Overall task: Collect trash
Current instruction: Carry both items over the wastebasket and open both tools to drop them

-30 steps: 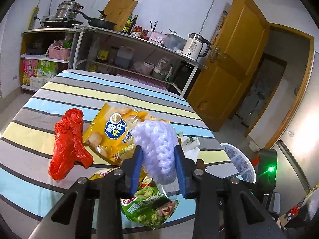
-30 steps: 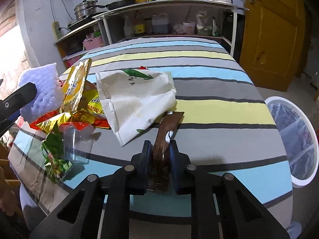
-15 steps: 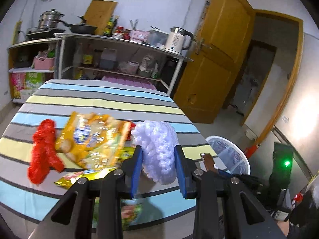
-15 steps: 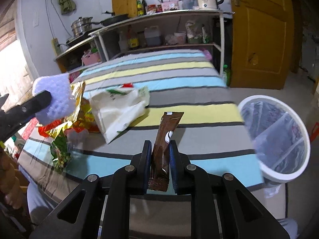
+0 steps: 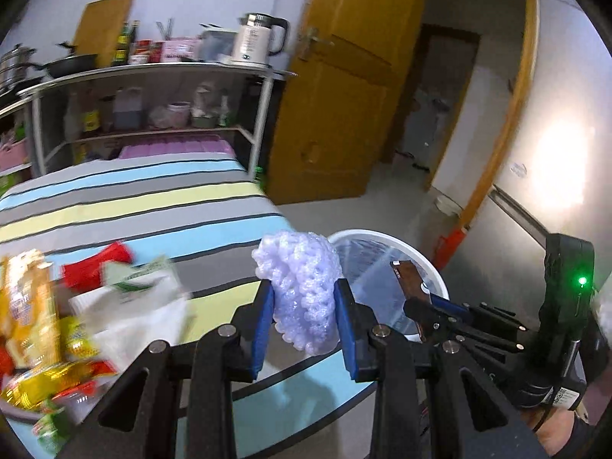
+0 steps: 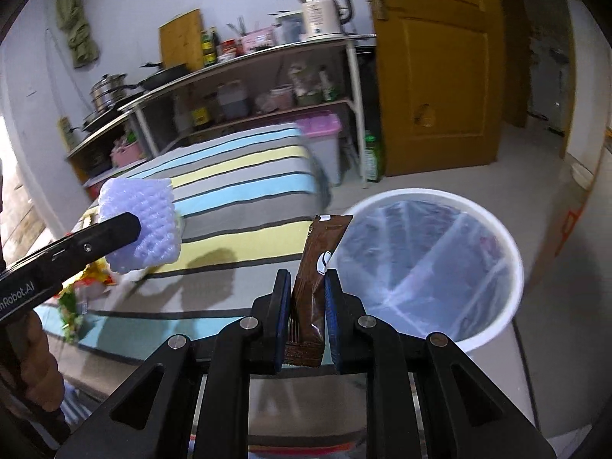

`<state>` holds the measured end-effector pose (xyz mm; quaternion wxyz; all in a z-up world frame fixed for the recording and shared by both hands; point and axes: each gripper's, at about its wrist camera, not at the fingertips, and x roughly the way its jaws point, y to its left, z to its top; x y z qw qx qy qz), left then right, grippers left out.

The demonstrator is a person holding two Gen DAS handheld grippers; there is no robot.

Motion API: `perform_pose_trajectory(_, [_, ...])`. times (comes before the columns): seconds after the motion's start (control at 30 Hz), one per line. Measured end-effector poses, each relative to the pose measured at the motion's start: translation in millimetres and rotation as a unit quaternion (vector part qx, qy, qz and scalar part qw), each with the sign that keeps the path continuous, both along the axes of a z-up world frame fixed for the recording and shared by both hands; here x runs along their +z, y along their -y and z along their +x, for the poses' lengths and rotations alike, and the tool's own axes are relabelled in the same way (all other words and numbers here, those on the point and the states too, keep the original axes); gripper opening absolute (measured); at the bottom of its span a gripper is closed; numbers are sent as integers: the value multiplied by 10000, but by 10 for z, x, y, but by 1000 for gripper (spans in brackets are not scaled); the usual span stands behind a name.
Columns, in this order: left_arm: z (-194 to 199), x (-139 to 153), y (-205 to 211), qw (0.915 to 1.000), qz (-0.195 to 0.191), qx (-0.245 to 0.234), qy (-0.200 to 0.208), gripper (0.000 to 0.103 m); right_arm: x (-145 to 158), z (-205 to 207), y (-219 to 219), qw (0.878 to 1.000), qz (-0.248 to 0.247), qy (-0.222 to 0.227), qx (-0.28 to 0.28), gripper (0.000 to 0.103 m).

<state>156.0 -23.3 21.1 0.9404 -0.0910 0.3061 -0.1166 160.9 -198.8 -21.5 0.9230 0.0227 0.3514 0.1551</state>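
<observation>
While both sets of jaws stand closed on trash, the left gripper (image 5: 304,319) pinches a lilac foam net (image 5: 300,290) by its lower half between blue pads, and the right gripper (image 6: 306,319) clamps a brown snack wrapper (image 6: 315,267) near its bottom seal, its top standing upright and free. Both pieces look feather-light. The foam is soft and springy and squashes under the pads, so it may cling to them on release; the wrapper is thin, glossy and likely slippery, best held across its flat faces as now. The foam hangs above the near corner of the striped table (image 5: 160,206); the wrapper sits just beside the rim of the white lined bin (image 6: 432,267) on the floor off that corner, not yet clearly over its mouth. More litter lies blurred along the table's left edge: a white bag (image 5: 141,302), yellow snack packets (image 5: 26,306) and red wrapping (image 5: 95,266). Beyond stand a metal shelf (image 5: 153,76) with a kettle (image 5: 256,44) and an orange door (image 5: 344,76). Nothing visibly blocks the bin, though the two grippers crowd close together near its rim.
</observation>
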Motion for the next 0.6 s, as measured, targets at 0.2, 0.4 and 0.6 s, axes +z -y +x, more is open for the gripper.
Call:
perform_pose_trajectory(0.2, [327, -73, 388, 9992, 39, -382, -145, 33, -97, 194, 371, 9994, 2, -83, -336, 18])
perform_pose_trajectory(0.4, [619, -195, 637, 9975, 55, -633, -321, 34, -224, 407, 624, 9984, 35, -237, -510, 18])
perform_pose_trajectory(0.6, [867, -360, 760, 9957, 20, -715, -587, 37, -406, 567, 765, 9972, 38, -451, -588, 18])
